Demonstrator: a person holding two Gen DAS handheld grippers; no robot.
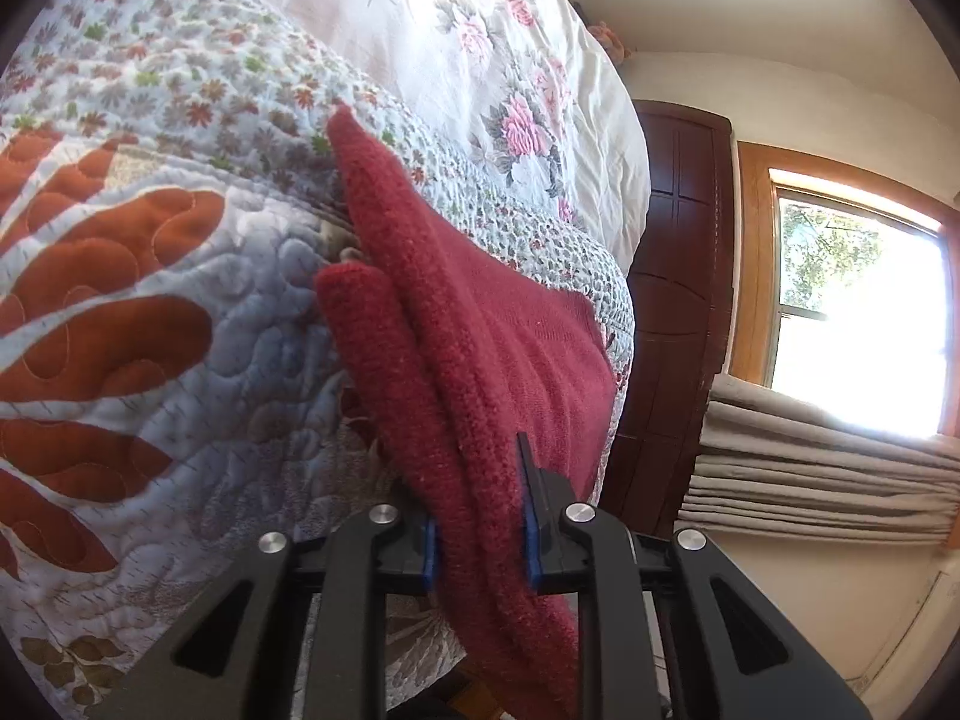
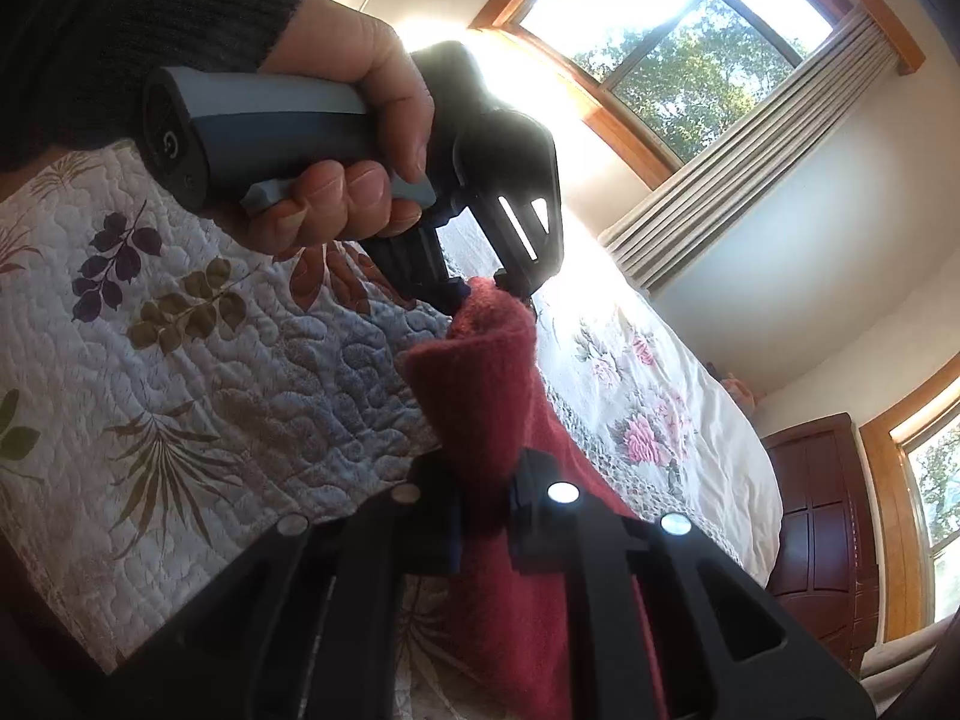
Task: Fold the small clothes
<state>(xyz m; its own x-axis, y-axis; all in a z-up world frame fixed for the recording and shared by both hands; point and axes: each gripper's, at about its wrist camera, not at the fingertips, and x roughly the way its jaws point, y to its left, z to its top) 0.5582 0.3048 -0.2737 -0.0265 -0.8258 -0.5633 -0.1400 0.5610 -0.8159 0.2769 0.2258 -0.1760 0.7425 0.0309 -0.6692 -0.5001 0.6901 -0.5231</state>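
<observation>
We see the red knit garment (image 1: pixel 480 324) lying partly on the quilt (image 1: pixel 180 276) at the bed's edge, its thick folded edge lifted between both tools. The left hand-held gripper (image 1: pixel 480 531) pinches that doubled edge between its blue-padded fingers (image 1: pixel 530 516) — the cloth fills the whole gap. The right hand-held gripper (image 2: pixel 483 516) clamps another part of the same edge, and from its camera we see the garment (image 2: pixel 480 372) rising to the left tool, which a hand (image 2: pixel 354 138) in a dark sleeve (image 2: pixel 120 18) grips by its grey handle. Beyond the quilt lies a white flowered bedspread (image 1: pixel 498 60); farther off stand a dark wooden cabinet (image 1: pixel 678 300), a sunlit window (image 1: pixel 858 312) and pale curtains (image 1: pixel 810 468).
</observation>
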